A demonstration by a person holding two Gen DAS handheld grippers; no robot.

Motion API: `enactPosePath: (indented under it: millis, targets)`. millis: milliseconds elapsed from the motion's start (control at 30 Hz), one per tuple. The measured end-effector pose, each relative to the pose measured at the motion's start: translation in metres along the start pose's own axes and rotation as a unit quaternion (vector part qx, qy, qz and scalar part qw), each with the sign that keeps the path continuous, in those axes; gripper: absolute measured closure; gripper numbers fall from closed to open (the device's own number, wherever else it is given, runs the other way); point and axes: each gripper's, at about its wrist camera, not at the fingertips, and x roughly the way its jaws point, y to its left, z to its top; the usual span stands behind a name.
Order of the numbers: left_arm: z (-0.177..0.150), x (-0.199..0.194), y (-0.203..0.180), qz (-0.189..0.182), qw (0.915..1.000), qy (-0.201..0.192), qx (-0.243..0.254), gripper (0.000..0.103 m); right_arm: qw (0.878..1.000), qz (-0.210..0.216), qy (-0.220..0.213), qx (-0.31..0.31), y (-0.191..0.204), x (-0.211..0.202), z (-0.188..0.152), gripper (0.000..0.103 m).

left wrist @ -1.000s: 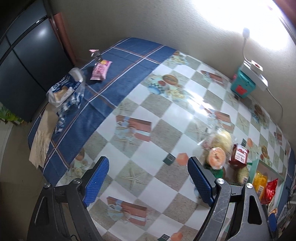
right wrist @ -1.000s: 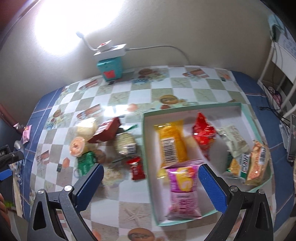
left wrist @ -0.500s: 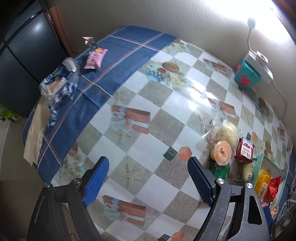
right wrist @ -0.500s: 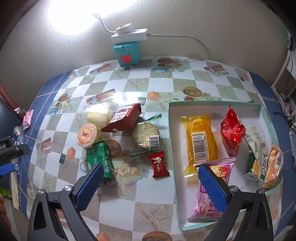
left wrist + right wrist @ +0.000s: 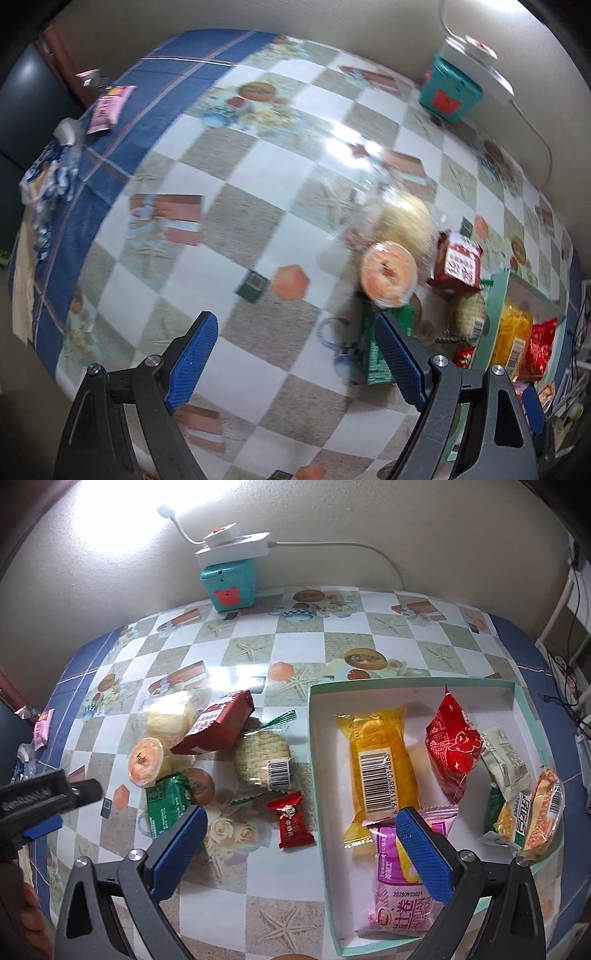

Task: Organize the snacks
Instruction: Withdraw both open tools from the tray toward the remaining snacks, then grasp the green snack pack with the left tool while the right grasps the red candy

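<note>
A pale green box point(image 5: 317, 760) holds several snack packets, among them a yellow one point(image 5: 382, 760), a red one point(image 5: 452, 744) and a pink one point(image 5: 400, 886). Left of it loose snacks lie on the table: a round cracker pack point(image 5: 264, 757), a small red candy point(image 5: 291, 819), a dark red pack point(image 5: 216, 727), an orange jelly cup point(image 5: 146, 762), a green pack point(image 5: 166, 805). My right gripper point(image 5: 301, 849) is open and empty above the box's left edge. My left gripper point(image 5: 295, 358) is open and empty, left of the jelly cup point(image 5: 389, 273) and over the green pack point(image 5: 375, 354).
A teal box with a white power strip point(image 5: 231, 572) stands against the wall. A pink packet point(image 5: 109, 107) and a blue-white bag point(image 5: 46, 177) lie at the table's far left on the blue cloth. The box point(image 5: 496, 295) shows at the right in the left wrist view.
Both grippers have moved toward the loose snack pile; it looks larger in both views. The left gripper has swung right. Both stay open.
</note>
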Motion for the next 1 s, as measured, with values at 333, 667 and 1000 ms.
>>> enactPosePath:
  millis: [333,667,1000]
  targets:
    - [-0.004,0.021,-0.036,-0.028,0.9988,0.026,0.03,0.016,1.0,-0.015,0.011,0.015,-0.015,0.007,0.002,0.0]
    - [-0.01,0.037,-0.059,-0.042,0.997,0.048,0.043,0.033,0.999,-0.013,0.018,0.029,-0.022,0.01,0.001,0.0]
    - [-0.014,0.045,-0.07,-0.045,0.9963,0.055,0.047,0.05,1.0,0.011,0.002,0.028,-0.023,0.005,0.003,0.02]
